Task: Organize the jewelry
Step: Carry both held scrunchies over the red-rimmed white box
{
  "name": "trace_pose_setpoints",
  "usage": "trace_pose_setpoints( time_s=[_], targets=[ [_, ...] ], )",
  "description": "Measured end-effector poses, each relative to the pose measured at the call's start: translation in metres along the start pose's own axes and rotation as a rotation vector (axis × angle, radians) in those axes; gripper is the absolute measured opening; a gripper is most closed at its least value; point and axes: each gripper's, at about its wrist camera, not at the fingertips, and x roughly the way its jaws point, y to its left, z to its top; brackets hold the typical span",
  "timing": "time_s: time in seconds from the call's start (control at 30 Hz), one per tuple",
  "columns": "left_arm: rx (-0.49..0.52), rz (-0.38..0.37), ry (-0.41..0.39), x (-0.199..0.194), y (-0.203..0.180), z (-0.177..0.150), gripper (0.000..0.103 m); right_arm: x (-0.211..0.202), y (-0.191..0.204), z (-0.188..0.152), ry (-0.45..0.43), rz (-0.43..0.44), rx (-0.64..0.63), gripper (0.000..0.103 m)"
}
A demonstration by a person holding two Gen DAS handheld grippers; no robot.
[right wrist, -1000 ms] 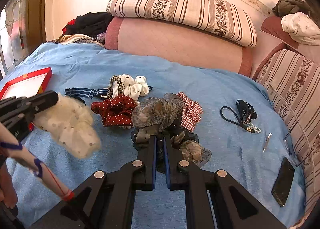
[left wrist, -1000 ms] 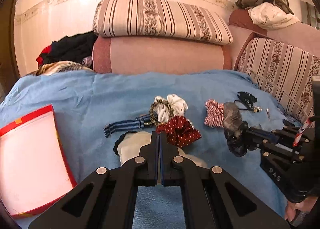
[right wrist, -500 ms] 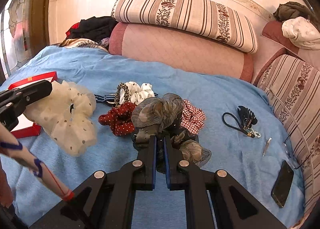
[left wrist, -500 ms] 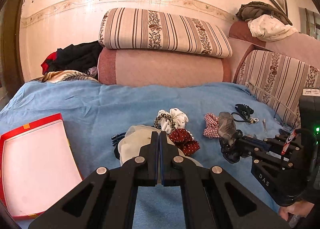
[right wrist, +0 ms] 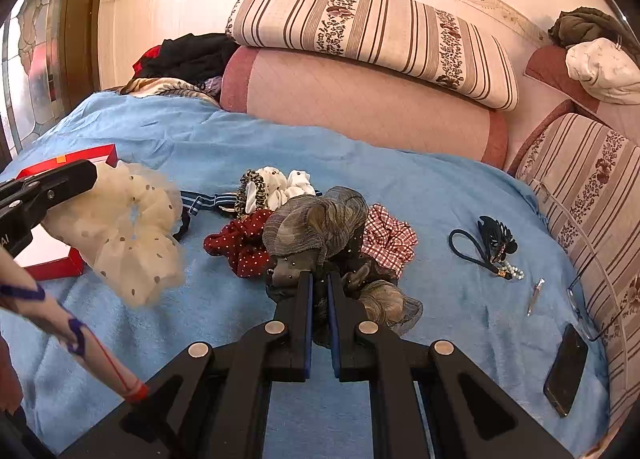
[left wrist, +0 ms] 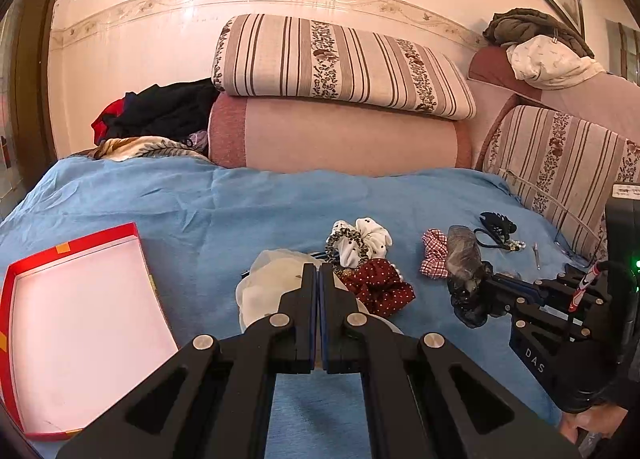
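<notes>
My left gripper [left wrist: 319,271] is shut on a cream dotted scrunchie [left wrist: 268,291] and holds it above the blue bedspread; the scrunchie also shows in the right wrist view [right wrist: 124,235], hanging from the left gripper [right wrist: 86,175]. My right gripper [right wrist: 318,279] is shut on a grey-brown scrunchie [right wrist: 320,223], seen from the left as a dark bundle [left wrist: 464,259] on the right gripper [left wrist: 490,285]. A red box lid with a white inside [left wrist: 76,323] lies at the left. A red dotted scrunchie [right wrist: 244,239], a white one [right wrist: 280,187] and a checked one [right wrist: 388,235] lie on the bed.
A striped blue band [right wrist: 208,199], a dark hair tie with beads [right wrist: 492,247], a small metal clip [right wrist: 535,295], a phone [right wrist: 566,369] and glasses [right wrist: 592,299] lie on the bedspread [right wrist: 440,199]. Striped cushions [left wrist: 340,67] and piled clothes [left wrist: 160,111] stand behind.
Both grippers have lifted with their scrunchies. The left one has moved left, so the red lid shows larger and nearer. Both stay shut.
</notes>
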Motion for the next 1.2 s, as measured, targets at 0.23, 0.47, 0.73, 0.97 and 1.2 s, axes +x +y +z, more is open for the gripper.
trace_pose_setpoints(
  time_s=[0.23,0.47,0.73,0.97,1.2],
  targets=[
    [-0.011,0.003,0.007,0.002,0.006,0.002,0.001,0.003,0.002,0.001,0.002,-0.011,0.005,0.007],
    [-0.024,0.010,-0.004,-0.003,0.015,0.005,0.001,-0.004,0.003,0.006,-0.004,-0.001,0.037,0.007],
    [-0.071,0.033,-0.023,-0.014,0.042,0.011,0.001,-0.020,0.011,0.016,-0.043,0.014,0.060,0.007],
    [-0.110,0.049,-0.041,-0.024,0.064,0.015,0.001,-0.031,0.022,0.022,-0.056,0.058,0.088,0.008],
    [-0.152,0.075,-0.059,-0.035,0.089,0.017,0.001,-0.036,0.065,0.038,-0.060,0.136,0.028,0.008]
  ],
)
